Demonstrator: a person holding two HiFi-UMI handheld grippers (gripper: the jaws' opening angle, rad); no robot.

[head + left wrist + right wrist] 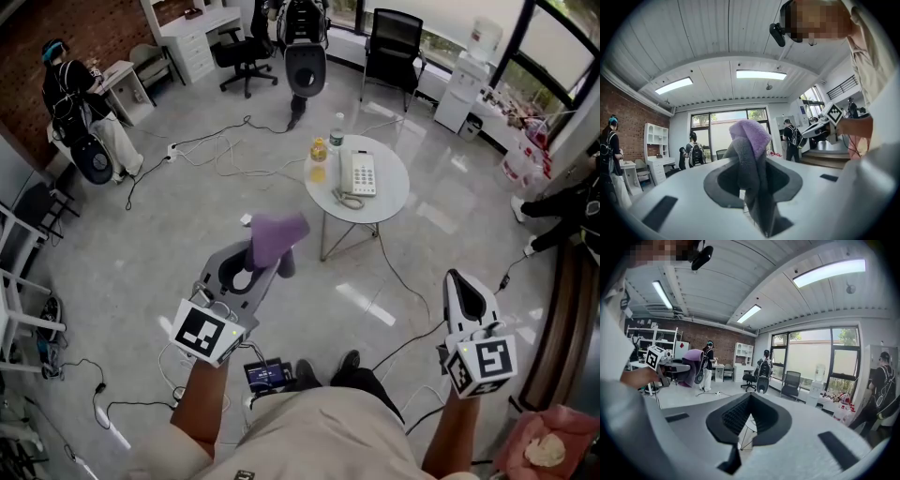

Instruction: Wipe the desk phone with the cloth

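Left gripper (pixel 752 187) up level, fingers (pixel 693 197) clamped on the cloth (pixel 749 140), purple folds bunching above them; right gripper (pixel 749 406) closed tight on nothing; well ahead, the phone (pixel 359 172) lies on the round counter (pixel 389 202), bottles (pixel 319 159) just beside it.

Room was bright: daylight thru big windows (pixel 813 357) plus ceiling light panels (pixel 761 74). Glossy floor (pixel 187 234) carried pale glare streaks; shadows were soft, weak. Both gripper views had heavy fisheye bend w/ dark corners. Up close, cloth (pixel 750 136) & jaw surfaces looked soft; bkgd approx sharp. Head view was crisp.
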